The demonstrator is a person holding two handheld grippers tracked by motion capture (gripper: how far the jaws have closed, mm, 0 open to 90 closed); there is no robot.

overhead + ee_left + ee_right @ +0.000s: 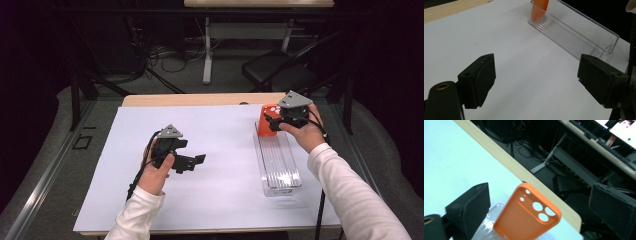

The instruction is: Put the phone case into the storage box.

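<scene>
Standing upright in a clear tray [280, 165] on the white-covered table [215, 145], an orange phone case [265, 122] sits between the right gripper [272, 121]'s wide jaws, left gripper [197, 161] wide.

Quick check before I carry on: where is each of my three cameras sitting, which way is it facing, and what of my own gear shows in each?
High view: above the near side, looking forward and down on the table; both forearms, left gripper, right gripper.
Left gripper view: on the left gripper, facing the clear tray; open jaws.
Right gripper view: on the right gripper, facing the far edge and floor; jaws apart around the orange phone case.
Shared: tray and case.
</scene>
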